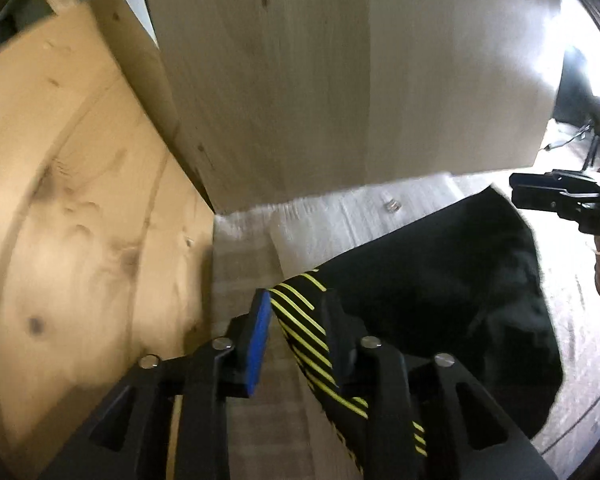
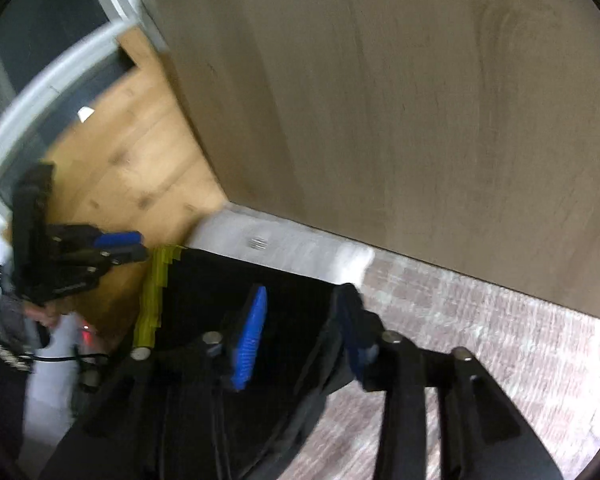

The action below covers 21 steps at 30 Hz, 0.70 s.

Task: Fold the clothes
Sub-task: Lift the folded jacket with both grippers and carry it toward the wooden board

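A black garment [image 1: 440,288] with a yellow-striped edge [image 1: 300,316] lies flat on a pale rug [image 1: 360,216]. My left gripper [image 1: 296,300] stands over that striped edge. Its jaws are apart and the blue pad [image 1: 260,340] is clear of the cloth, which rests by the other finger. In the right wrist view the same garment [image 2: 220,280] spreads under my right gripper [image 2: 304,294]. Those jaws are also apart, and a fold of black cloth lies along the right finger [image 2: 352,320]. Each gripper shows in the other's view: the right gripper [image 1: 540,196] and the left gripper [image 2: 132,246].
A tall pale wooden panel [image 1: 340,80] stands just beyond the garment. A knotty pine board [image 1: 80,200] lies to its left. A small metal piece [image 1: 392,205] sits on the rug near the panel. The rug [image 2: 480,340] runs on to the right. A grey frame [image 2: 40,80] curves at far left.
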{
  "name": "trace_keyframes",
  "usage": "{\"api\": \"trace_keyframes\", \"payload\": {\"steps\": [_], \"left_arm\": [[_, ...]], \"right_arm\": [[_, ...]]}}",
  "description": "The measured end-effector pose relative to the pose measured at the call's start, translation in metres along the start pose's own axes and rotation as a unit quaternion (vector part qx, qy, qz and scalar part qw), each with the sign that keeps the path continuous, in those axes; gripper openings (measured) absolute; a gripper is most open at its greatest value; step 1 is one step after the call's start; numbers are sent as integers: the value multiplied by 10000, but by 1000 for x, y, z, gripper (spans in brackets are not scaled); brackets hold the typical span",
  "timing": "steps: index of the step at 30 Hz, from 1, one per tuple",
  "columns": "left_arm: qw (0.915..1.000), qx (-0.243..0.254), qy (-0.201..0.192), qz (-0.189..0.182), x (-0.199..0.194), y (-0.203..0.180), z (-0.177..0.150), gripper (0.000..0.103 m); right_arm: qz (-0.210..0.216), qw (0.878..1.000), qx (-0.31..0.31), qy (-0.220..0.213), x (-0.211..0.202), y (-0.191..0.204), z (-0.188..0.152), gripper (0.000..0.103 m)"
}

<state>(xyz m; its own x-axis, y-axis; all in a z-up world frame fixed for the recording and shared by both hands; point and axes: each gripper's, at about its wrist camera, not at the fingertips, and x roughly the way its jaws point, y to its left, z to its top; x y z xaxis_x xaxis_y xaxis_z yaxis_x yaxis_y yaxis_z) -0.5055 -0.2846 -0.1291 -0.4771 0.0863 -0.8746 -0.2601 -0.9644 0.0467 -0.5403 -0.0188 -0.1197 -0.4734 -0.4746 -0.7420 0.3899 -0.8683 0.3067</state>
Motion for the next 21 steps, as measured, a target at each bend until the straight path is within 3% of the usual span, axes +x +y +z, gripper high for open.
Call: {"api": "trace_keyframes", "payload": {"steps": [2, 5, 7, 10, 11, 13, 21], "left_arm": [[9996, -198, 221, -35, 21, 5, -3, 29], [9974, -529, 329, -367, 37, 17, -5, 31], [9956, -705, 224, -581, 39, 23, -5, 30], [9931, -869, 139, -772, 39, 27, -5, 17], [9924, -916, 102, -811, 36, 28, -6, 9], [9908, -1013, 28, -892, 30, 32, -8, 4], [9923, -851, -584, -690, -29, 16, -23, 2]], "right_arm": [[17, 9997, 197, 171, 15, -11, -3, 43], [265, 9974, 599, 304, 30, -29, -8, 43], [526, 9948, 817, 316, 36, -37, -11, 43], [888, 9910, 966, 275, 37, -39, -14, 40], [961, 9904, 966, 245, 36, -38, -14, 27], [1059, 9895, 968, 193, 30, -36, -16, 16], [1372, 9853, 926, -433, -24, -14, -19, 13]]}}
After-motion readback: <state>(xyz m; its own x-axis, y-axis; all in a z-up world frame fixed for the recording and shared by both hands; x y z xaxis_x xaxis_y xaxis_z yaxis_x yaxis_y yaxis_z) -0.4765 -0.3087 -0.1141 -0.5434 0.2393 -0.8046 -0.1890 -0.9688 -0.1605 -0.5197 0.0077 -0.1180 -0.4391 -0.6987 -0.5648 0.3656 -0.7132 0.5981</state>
